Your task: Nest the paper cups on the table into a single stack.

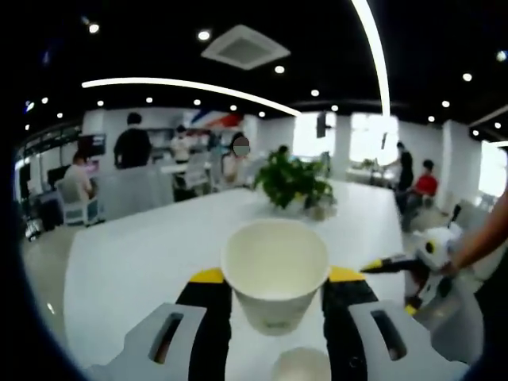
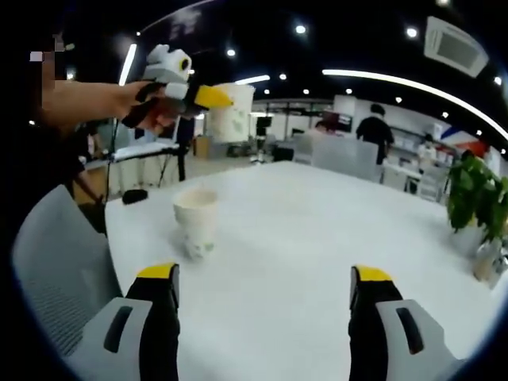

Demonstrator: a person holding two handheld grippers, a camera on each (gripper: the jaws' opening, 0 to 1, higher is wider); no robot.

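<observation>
Aloft, cup (image 1: 275, 274) between left tongs (image 1: 270, 279).

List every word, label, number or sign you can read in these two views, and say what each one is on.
None can be read.
The paper cup held in the left gripper is plain, with no print visible.
The paper cup on the table shows faint marks near its base, too blurred to read.
The red and blue shape on the far wall is too small to read.

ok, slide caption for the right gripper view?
Open right gripper faces a paper cup on the white table; left gripper holds another cup aloft.
</observation>
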